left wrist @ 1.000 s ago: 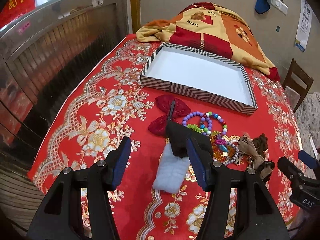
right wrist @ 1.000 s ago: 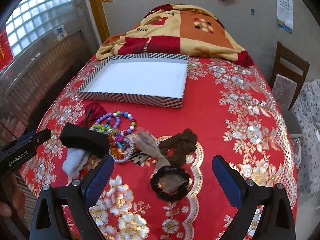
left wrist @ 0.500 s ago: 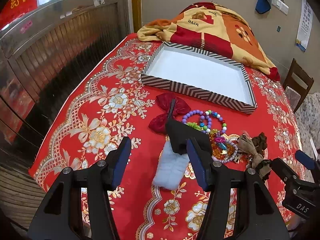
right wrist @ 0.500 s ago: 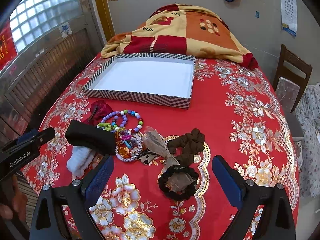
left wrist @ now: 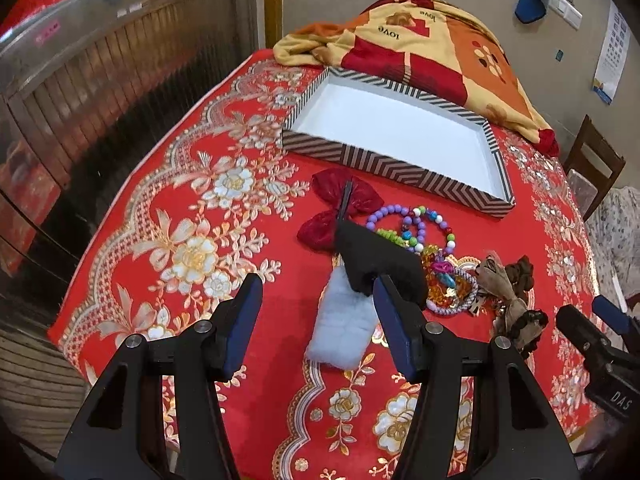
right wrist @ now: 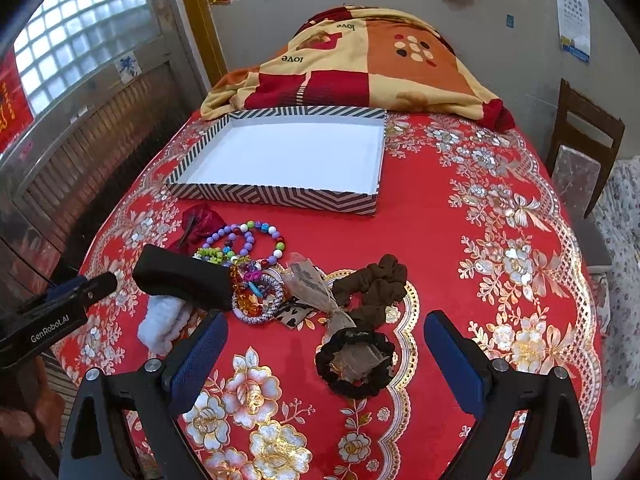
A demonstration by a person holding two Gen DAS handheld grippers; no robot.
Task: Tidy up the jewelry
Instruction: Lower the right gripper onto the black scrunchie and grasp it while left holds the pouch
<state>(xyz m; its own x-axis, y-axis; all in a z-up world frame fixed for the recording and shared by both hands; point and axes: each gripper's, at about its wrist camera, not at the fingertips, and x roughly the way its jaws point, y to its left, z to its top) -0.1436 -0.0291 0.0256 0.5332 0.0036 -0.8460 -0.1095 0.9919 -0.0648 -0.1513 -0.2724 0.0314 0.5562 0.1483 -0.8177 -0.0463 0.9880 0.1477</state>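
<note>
Right wrist view: striped box (right wrist: 280,196) at the far side of the table (right wrist: 460,264), white inside and bare, so nothing sorted yet. Bead bracelets (right wrist: 248,236), red bow (right wrist: 202,220), black pouch (right wrist: 184,278), white fluffy piece (right wrist: 164,322), brown scrunchie (right wrist: 376,284) and black scrunchie (right wrist: 354,364) all heaped on the cloth in front of it. Right gripper (right wrist: 324,354) and left gripper (left wrist: 316,324) both hovering near the pile, fingers spread wide, holding nothing. Whole job apparently left to do.

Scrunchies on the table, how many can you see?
2: a brown scrunchie right of the bracelet pile, and a black scrunchie nearer the right gripper. More may hide under the pile.
</note>
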